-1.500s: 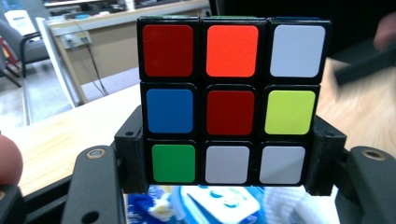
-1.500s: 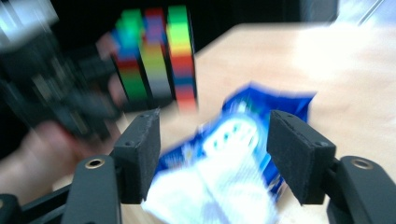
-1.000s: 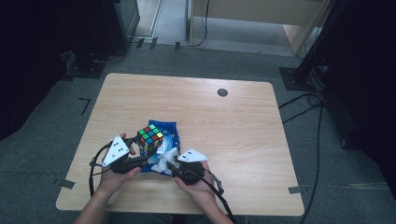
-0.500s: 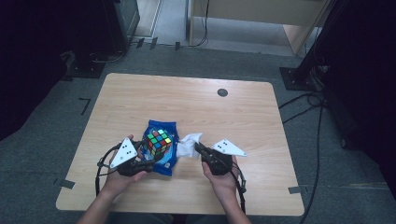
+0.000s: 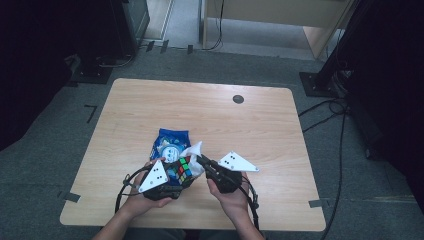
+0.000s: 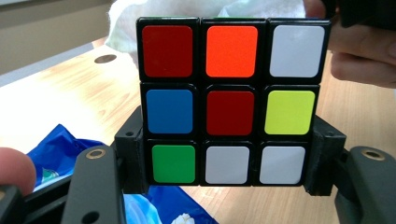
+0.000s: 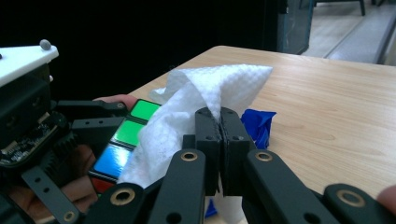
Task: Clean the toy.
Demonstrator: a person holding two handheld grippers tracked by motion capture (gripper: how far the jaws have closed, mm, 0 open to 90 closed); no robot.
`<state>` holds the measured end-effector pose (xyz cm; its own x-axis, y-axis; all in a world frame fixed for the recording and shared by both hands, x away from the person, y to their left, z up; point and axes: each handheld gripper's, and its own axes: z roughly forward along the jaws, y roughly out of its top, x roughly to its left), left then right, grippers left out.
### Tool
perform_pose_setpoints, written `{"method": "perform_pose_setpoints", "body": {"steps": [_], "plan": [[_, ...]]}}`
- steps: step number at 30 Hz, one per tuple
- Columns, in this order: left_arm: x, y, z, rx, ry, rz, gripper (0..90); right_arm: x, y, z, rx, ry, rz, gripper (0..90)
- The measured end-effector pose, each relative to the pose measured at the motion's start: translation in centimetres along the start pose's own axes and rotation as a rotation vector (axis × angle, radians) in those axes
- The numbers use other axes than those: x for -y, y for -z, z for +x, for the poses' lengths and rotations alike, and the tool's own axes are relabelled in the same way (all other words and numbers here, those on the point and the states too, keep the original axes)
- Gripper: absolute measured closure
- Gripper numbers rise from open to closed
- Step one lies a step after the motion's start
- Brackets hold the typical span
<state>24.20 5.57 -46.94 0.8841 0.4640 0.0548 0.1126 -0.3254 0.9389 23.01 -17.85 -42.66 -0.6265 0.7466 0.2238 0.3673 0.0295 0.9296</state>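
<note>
My left gripper (image 5: 181, 175) is shut on a Rubik's cube (image 5: 183, 169), held above the table's near edge. In the left gripper view the cube (image 6: 229, 100) fills the space between the jaws, its sides pressed by the black pads (image 6: 133, 158). The right gripper (image 5: 201, 161) is shut on a white wipe (image 5: 192, 151), which drapes against the cube. Up close, the wipe (image 7: 196, 100) is pinched between the closed fingertips (image 7: 209, 126) and lies over the cube's green and blue squares (image 7: 126, 133). A blue packet (image 5: 167, 142) lies flat on the table behind the cube.
The wooden table (image 5: 150, 110) has a round dark grommet (image 5: 238, 99) near its far edge. Cables (image 5: 325, 115) run across the grey floor at the right. A dark stand base (image 5: 92, 75) sits beyond the table's far left corner.
The left gripper has lifted the cube off the blue packet toward the near edge. The right gripper has swung left, bringing the wipe against the cube.
</note>
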Motion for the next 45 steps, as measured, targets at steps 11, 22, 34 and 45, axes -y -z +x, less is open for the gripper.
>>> {"method": "perform_pose_setpoints", "body": {"steps": [11,22,34,45], "plan": [[0.1,-0.2,0.0,-0.013,-0.001,0.005,34.1,-0.4,0.0,3.1,-0.117,0.086,-0.011,88.3],[-0.2,0.5,0.9,-0.04,0.036,-0.025,34.1,0.2,0.2,-0.8,0.047,-0.039,-0.004,88.5],[-0.3,0.0,0.2,-0.005,0.039,-0.023,34.2,-0.6,0.1,2.4,-0.047,0.088,-0.027,87.7],[-0.2,1.4,2.2,-0.084,0.098,-0.067,34.2,0.4,0.6,-3.8,0.173,-0.046,0.03,88.0]]}}
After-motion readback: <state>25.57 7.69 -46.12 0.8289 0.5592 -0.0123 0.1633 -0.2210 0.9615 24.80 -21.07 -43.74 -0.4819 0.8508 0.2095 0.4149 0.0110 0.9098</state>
